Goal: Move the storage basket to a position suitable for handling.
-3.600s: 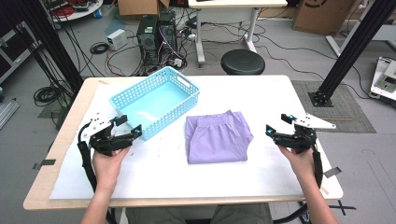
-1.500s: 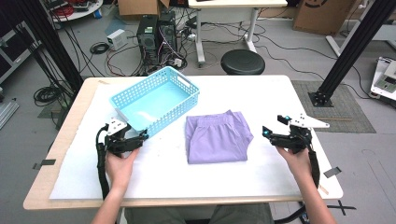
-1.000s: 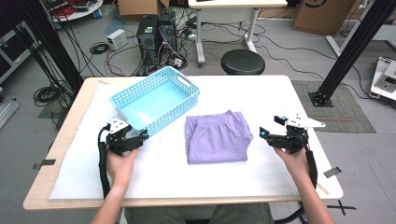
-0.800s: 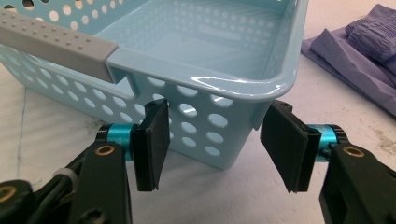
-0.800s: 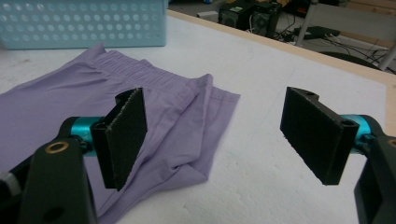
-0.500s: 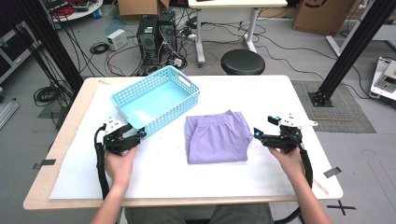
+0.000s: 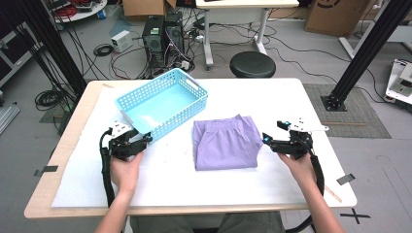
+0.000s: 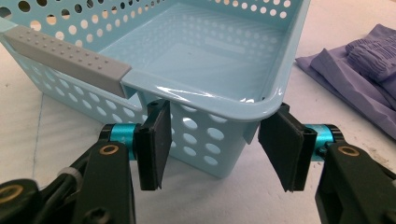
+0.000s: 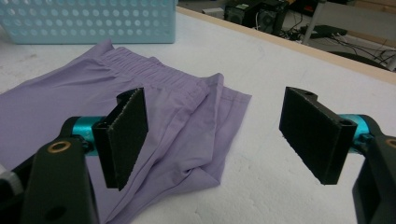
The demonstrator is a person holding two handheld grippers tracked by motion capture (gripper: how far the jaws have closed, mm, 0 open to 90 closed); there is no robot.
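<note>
My left gripper [image 8: 212, 140], jaws just closing, straddles the stiff, light basket [image 8: 196, 51] corner at frame centre, pads not yet pressing. My right gripper [image 9: 219, 130] gapes over the limp shorts [image 9: 154, 116]; pinch their folded edge.

The basket [image 8: 205, 70] corner sits between the left gripper [image 8: 224, 149] pads. The folded shorts [image 9: 140, 135] lie just ahead of the right gripper [image 9: 219, 135], basket beyond.

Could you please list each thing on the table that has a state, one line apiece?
blue basket: upright, empty, its near corner between the left jaws.
purple shorts: folded, lying flat on the table, outside the basket.
left gripper: jaws have just been closing around the basket's corner, pads not yet pressing on it.
right gripper: open, at the shorts' edge, holding nothing.
</note>
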